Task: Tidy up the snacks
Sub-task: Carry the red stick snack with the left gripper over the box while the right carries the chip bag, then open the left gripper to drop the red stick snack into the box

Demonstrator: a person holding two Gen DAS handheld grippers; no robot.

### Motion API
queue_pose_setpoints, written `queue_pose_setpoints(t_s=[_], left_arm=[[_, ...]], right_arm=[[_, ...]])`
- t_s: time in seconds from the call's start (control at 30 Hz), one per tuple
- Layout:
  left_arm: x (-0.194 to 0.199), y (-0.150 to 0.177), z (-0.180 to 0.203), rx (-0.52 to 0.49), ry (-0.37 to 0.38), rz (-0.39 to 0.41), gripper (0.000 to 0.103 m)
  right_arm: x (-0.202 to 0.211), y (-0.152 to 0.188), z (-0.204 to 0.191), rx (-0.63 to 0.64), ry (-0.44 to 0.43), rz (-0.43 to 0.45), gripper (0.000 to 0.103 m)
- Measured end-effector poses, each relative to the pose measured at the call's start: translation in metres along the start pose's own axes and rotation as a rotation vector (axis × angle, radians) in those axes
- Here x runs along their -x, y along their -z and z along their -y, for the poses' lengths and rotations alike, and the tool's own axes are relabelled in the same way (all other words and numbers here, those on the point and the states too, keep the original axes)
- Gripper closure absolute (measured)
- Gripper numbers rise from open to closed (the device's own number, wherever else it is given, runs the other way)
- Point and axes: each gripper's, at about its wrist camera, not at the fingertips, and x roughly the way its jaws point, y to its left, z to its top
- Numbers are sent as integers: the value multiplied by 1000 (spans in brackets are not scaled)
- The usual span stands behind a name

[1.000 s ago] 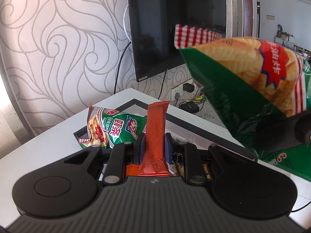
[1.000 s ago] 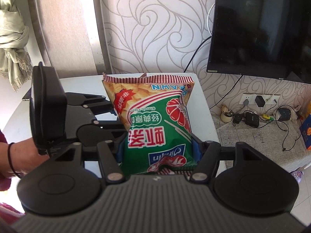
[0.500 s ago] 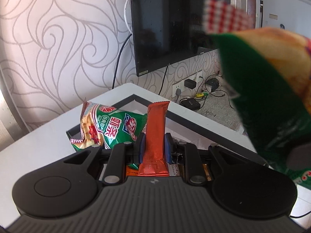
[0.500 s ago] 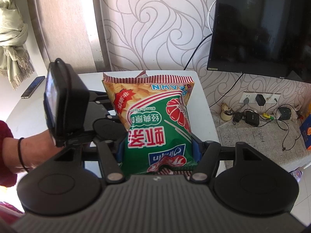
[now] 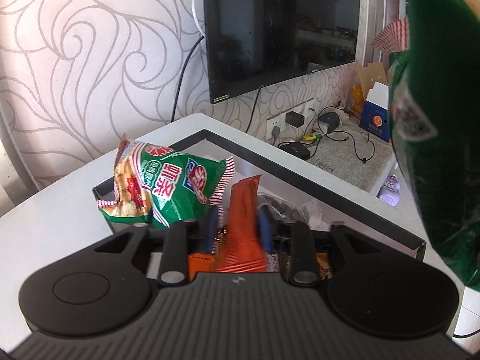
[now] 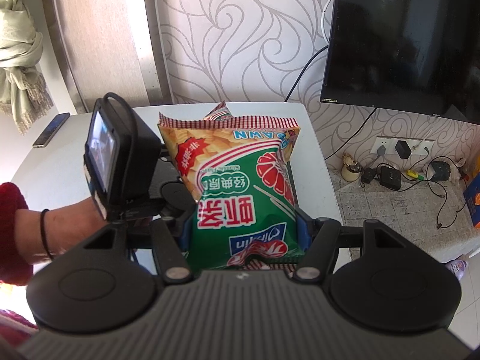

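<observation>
My left gripper (image 5: pixel 238 222) hovers over a black-rimmed tray (image 5: pixel 300 168) on the white table. Its jaws are opening around an orange-red snack bar (image 5: pixel 246 192), which stands tilted between the blue pads with a gap on its left side. A green prawn-cracker bag (image 5: pixel 168 186) lies crumpled at the tray's far left corner. More small packets lie in the tray under the jaws. My right gripper (image 6: pixel 243 228) is shut on a second green prawn-cracker bag (image 6: pixel 240 192), held upright above the table; that bag fills the right edge of the left wrist view (image 5: pixel 435 120).
A black TV (image 6: pixel 405 36) hangs on the patterned wall. Wall sockets and cables (image 6: pixel 396 168) sit on the floor strip to the right, with a purple bottle (image 5: pixel 388 190) there. A phone (image 6: pixel 51 130) lies on the table's far left. A person's hand (image 6: pixel 60 228) holds the left gripper.
The left gripper has sunk toward the tray and its pads have parted from the orange-red bar, which now leans. The right gripper and its bag have kept still.
</observation>
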Motion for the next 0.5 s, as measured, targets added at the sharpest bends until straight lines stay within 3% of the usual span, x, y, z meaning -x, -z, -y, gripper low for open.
queue_pose_setpoints(t_s=[0.03,0.13,0.5], left_arm=[[1,0,0,2,-5,5,50],[5,0,1,-3,-17,23,39],[20,3,3,-8,-42,29,33]], right_arm=[[0,0,0,0,-1,0,38],[0,0,0,0,-1,-1,37],[-2,3,0,5,-10,-6,38]])
